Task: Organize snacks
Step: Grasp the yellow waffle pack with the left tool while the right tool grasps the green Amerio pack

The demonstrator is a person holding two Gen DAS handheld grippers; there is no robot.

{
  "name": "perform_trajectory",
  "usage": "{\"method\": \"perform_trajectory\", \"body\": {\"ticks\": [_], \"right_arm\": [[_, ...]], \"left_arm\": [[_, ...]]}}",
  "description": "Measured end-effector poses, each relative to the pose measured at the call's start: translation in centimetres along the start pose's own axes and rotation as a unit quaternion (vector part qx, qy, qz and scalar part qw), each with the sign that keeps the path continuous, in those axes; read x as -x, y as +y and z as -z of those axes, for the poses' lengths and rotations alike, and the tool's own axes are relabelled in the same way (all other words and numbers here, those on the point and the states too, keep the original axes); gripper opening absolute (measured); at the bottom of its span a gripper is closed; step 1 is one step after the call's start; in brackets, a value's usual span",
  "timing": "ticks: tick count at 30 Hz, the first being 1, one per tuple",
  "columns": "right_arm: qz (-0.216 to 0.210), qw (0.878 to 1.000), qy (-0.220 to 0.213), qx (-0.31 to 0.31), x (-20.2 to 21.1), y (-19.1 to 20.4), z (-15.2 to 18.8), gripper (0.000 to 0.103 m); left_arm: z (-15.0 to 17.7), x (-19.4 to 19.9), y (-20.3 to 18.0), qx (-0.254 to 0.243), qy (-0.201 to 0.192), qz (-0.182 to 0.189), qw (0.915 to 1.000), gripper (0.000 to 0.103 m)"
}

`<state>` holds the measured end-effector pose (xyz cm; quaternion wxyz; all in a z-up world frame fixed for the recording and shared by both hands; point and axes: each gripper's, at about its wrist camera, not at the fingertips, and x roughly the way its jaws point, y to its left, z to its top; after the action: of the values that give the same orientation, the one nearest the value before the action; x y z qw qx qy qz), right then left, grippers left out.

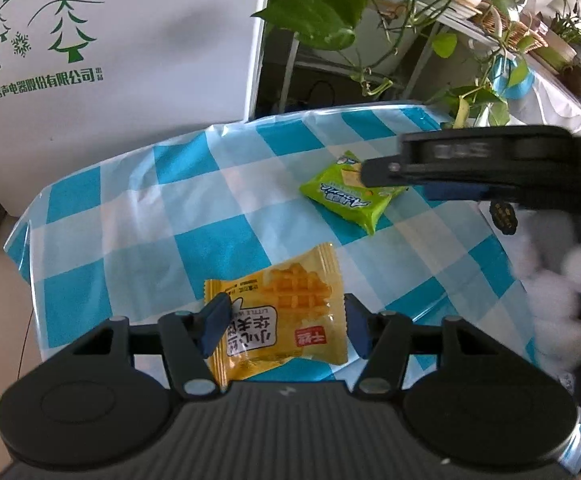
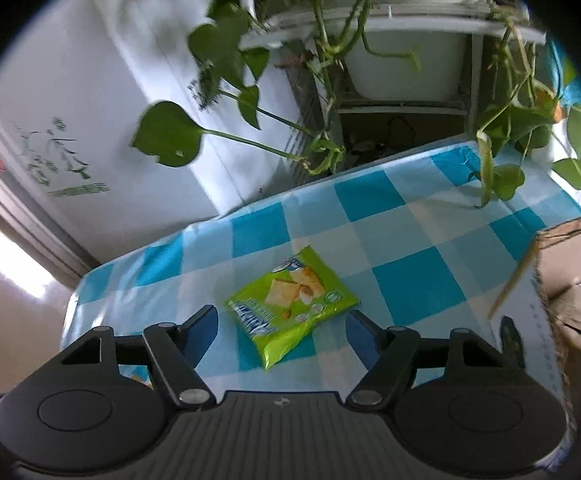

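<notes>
Step in hand: picking up the two snack packets, one for each hand; this is my judgement from how the things lie.
Left hand-held gripper [image 1: 286,322]: its two blue pads stand at the two side edges of the yellow plastic packet with a waffle picture [image 1: 280,312]. The left pad [image 1: 215,322] presses into the wrapper, the right pad touches its edge, so I read it as clenched on this packet.
Yellow packet, place: low on the worktop covered by the blue-and-white checked plastic cloth [image 1: 158,216], near its front edge. Whether it is lifted already, I cannot tell.
Right hand-held gripper [image 2: 282,332]: released, the jaws are apart and stand on both sides of the green plastic packet with a biscuit picture [image 2: 290,300], but the pads do not touch it. In the left wrist view it hangs over the far end of the same packet [image 1: 346,196].
Green packet, place: flat on the cloth, near the middle, well apart from the yellow one.
Likely target: a brown cardboard box [image 2: 574,276] stands at the right edge of the worktop; I suppose the snacks go there.
Next move calls for: the right hand to come lower, close on the thin green wrapper without sliding it, then carry both packets to the box.
Risk: the smooth wrappers may slip.
</notes>
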<state>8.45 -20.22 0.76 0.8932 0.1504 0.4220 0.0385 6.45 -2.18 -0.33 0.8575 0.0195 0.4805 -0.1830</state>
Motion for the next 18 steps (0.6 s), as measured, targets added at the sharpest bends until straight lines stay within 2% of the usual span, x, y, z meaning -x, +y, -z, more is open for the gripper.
{"method": "perform_trajectory", "body": {"ticks": [10, 15, 18], "right_arm": [[0.027, 0.999, -0.016, 0.019, -4.4, 0.6, -1.4, 0.075], [0.038, 0.998, -0.010, 0.048, -5.8, 1.1, -1.1, 0.070], [0.037, 0.997, -0.001, 0.068, -5.8, 1.3, -1.2, 0.061]], "left_arm": [[0.2, -0.1, -0.1, -0.011, 0.013, 0.004, 0.9998, 0.058], [0.4, -0.4, 0.1, -0.010, 0.022, 0.004, 0.9997, 0.061], [0.5, -0.5, 0.0, -0.012, 0.023, 0.003, 0.9997, 0.063]]}}
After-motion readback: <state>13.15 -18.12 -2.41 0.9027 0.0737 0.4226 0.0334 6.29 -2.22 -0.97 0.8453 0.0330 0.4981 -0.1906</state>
